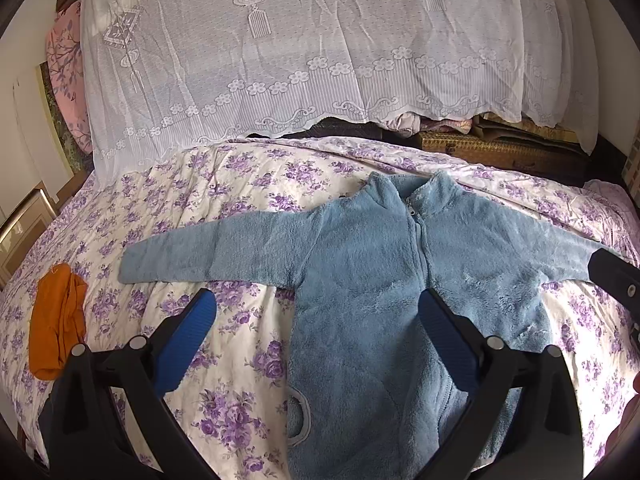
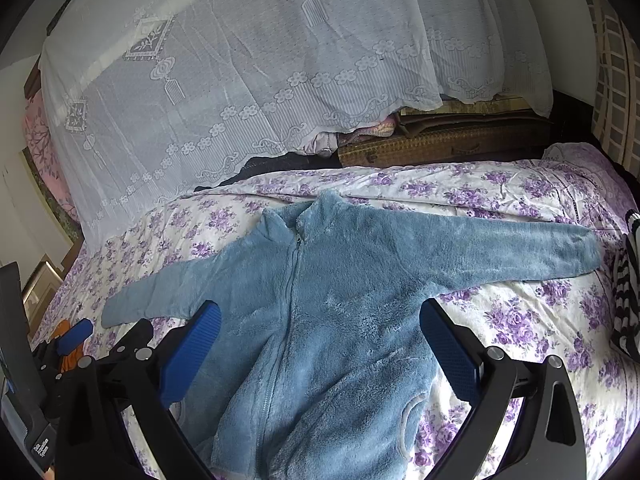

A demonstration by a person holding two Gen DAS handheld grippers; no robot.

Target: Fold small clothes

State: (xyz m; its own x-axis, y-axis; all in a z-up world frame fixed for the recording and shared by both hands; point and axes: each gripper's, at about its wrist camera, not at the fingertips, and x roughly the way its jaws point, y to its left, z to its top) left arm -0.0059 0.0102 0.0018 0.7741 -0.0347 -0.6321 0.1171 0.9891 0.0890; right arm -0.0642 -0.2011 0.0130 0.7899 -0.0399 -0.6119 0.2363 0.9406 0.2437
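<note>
- The left tool (image 1: pixel 316 312) hovers with its blue pads spread wide and nothing between them, one pad over the bare floral quilt, the other over the chest of the blue fleece jacket (image 1: pixel 360 280); the right tool (image 2: pixel 320 328) hangs likewise spread and empty above the jacket's front.
- The jacket lies flat and face up on the bed (image 1: pixel 240 380), zipped, collar toward the far edge, hem toward the near edge, both sleeves stretched out sideways.
- By its look the fleece is light, thick and limp; it should sag from any pinch and bulk up when doubled; a sleeve cuff (image 2: pixel 576 252) or a shoulder seam seems the soundest place to take hold, the plush giving the pads good purchase.
- The hem and lower body run off the bottom of both views; the right cuff is covered in the left wrist view by the other tool.
- An orange cloth (image 1: pixel 58 324) lies crumpled near the bed's left edge; a black-and-white striped item (image 2: pixel 624 292) is cut off at the right edge; what sits under the lace drape (image 1: pixel 300 52) is hard to make out.
</note>
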